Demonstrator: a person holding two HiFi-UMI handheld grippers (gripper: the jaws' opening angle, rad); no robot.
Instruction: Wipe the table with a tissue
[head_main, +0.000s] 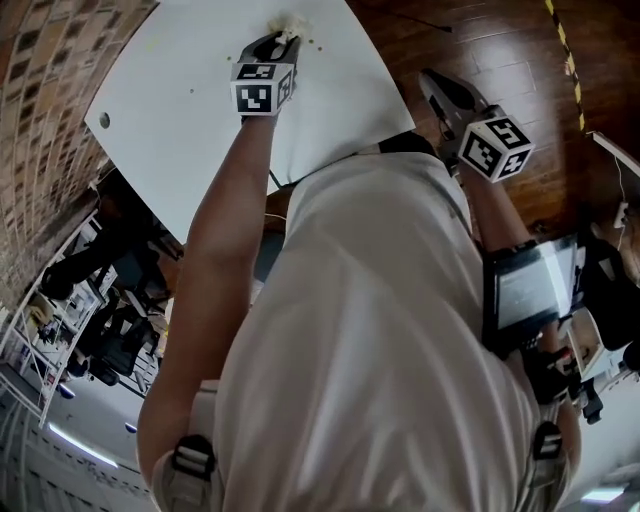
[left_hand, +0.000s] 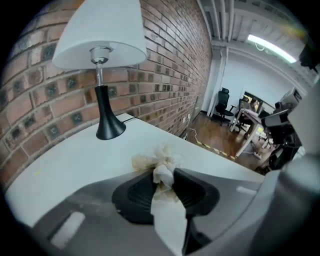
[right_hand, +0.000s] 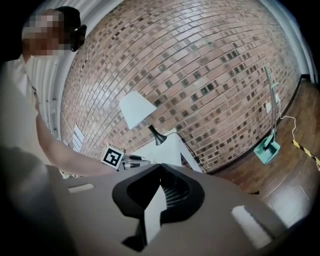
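Note:
A crumpled white tissue with brownish stains is pinched between the jaws of my left gripper, and its tail hangs back toward the camera. In the head view this left gripper reaches over the far part of the white table, with the tissue at its tip near a few small specks. My right gripper hangs off the table's right edge above the wooden floor. Seen in its own view, the right gripper has its tips together with nothing between them.
A black-stemmed lamp with a white shade stands on the table by the brick wall. Wooden floor lies to the right of the table. A tablet hangs at the person's right side. A green dustpan leans by the wall.

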